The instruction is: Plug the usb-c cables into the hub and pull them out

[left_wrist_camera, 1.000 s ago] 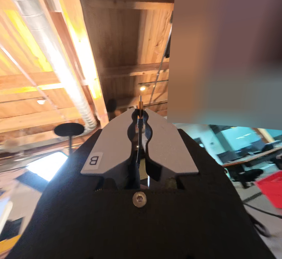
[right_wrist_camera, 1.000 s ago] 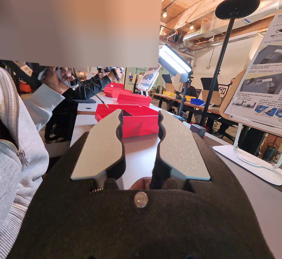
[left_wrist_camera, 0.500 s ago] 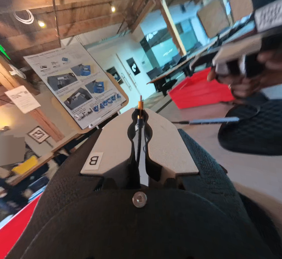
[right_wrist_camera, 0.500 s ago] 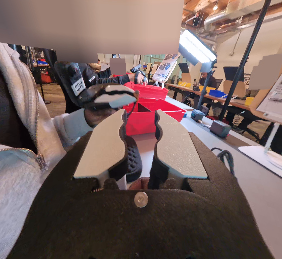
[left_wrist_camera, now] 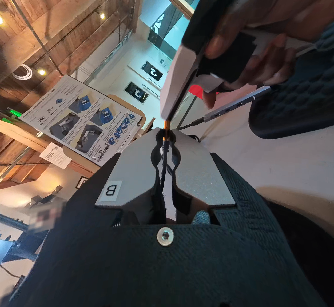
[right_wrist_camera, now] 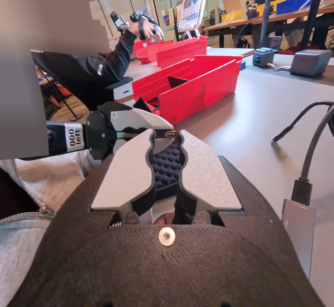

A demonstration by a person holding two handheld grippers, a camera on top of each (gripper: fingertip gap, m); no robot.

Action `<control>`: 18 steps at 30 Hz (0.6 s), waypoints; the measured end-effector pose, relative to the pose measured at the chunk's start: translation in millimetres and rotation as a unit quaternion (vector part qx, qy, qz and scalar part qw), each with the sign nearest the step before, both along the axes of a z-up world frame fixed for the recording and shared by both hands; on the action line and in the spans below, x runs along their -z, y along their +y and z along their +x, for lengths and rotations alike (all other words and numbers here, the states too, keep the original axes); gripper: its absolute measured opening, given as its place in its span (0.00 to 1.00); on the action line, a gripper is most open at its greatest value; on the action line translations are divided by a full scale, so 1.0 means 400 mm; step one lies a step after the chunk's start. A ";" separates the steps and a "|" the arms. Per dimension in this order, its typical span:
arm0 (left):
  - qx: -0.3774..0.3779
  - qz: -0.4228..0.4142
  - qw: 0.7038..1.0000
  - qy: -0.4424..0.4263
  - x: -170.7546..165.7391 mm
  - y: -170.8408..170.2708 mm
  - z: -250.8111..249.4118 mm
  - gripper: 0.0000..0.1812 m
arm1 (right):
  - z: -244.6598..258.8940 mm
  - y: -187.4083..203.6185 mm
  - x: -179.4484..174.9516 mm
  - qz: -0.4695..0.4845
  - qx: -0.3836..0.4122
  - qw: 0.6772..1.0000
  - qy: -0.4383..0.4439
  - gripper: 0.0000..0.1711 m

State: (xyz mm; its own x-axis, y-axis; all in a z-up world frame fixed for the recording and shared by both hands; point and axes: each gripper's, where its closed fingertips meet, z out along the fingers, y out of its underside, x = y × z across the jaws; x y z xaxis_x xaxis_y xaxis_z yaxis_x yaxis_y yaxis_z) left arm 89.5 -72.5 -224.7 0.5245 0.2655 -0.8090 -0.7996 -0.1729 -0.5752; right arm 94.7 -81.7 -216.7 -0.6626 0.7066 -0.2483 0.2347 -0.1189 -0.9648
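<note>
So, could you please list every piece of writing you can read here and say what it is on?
I do not quote writing; here is what bears it.
Sticker, white, on a finger of the left tongs: one character, legible.
Label, white, behind those tongs: legible.
Poster: mostly too small.
Note, paper, below the poster: too small.
Hub print: blurred.

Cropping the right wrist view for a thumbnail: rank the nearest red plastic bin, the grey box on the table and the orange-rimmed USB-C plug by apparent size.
1. Nearest red plastic bin
2. Grey box
3. Orange-rimmed USB-C plug, smallest though nearest the camera.
</note>
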 end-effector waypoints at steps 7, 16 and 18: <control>0.013 -0.007 1.000 0.000 0.015 0.009 0.011 0.04 | -0.010 0.005 0.034 0.073 0.016 0.997 0.012 0.07; 0.258 0.199 0.885 -0.332 -0.134 -0.040 0.091 0.19 | -0.021 0.087 -0.046 -0.025 0.082 0.994 0.066 0.07; 0.377 0.145 0.788 -0.464 -0.115 -0.022 0.144 0.19 | -0.015 0.085 -0.066 -0.059 0.072 0.993 0.071 0.07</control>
